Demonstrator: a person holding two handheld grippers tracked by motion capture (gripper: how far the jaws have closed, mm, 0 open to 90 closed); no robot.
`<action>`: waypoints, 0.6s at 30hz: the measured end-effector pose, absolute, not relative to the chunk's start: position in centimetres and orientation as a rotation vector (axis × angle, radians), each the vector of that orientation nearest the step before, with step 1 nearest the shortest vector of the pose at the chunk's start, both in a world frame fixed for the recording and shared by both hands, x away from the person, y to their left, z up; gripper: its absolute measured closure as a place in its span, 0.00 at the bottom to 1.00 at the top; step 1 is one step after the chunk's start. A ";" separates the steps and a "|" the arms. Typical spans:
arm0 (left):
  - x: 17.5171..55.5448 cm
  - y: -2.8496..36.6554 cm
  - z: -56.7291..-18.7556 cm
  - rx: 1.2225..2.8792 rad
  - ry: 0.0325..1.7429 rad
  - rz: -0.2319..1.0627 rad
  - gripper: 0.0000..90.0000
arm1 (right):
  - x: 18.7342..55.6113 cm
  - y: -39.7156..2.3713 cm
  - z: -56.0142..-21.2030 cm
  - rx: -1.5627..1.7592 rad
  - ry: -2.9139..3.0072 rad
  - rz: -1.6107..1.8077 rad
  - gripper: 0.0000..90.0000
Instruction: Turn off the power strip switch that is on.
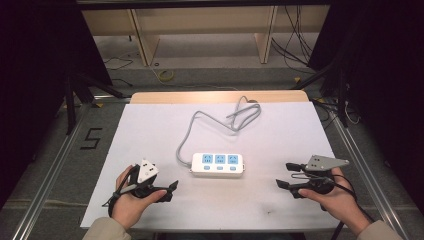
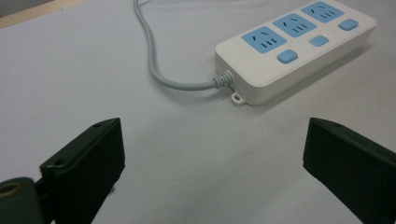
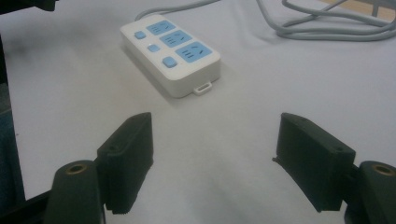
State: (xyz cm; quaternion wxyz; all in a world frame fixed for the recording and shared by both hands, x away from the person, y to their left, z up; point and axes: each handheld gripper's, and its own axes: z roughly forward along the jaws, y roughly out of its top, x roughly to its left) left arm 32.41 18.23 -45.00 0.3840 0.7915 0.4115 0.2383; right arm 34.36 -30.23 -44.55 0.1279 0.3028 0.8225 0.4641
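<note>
A white power strip (image 1: 218,164) with three blue sockets and three blue buttons lies flat in the middle of the white table (image 1: 150,130); its grey cable (image 1: 220,120) loops away toward the far edge. My left gripper (image 1: 169,190) rests near the front left, held in a hand, jaws wide apart with nothing between them. In the left gripper view the strip (image 2: 294,46) lies ahead and to the right. My right gripper (image 1: 289,175) sits at the front right, also open and empty. Its own view has the strip (image 3: 170,53) ahead to the left.
Bare white tabletop lies between both grippers and the strip. Metal rails (image 1: 47,175) run along the table's sides. Beyond the far edge stand wooden shelf legs (image 1: 145,42) and loose cables (image 1: 295,40) on the floor.
</note>
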 end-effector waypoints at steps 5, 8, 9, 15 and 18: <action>32.3 18.3 -44.9 2.032 1.048 0.642 0.08 | 34.2 -30.3 -44.4 0.895 2.380 1.365 0.31; 32.2 18.3 -44.8 2.017 1.053 0.648 0.11 | 34.2 -30.2 -44.4 0.882 2.384 1.363 0.31; 32.3 18.3 -44.6 2.003 1.069 0.665 0.13 | 34.2 -30.2 -44.4 0.885 2.383 1.366 0.31; 32.4 18.1 -44.2 1.977 1.094 0.711 0.39 | 34.2 -30.3 -44.4 0.890 2.382 1.363 0.31; 32.5 18.1 -43.8 1.950 1.111 0.735 0.74 | 34.2 -30.3 -44.4 0.887 2.384 1.360 0.31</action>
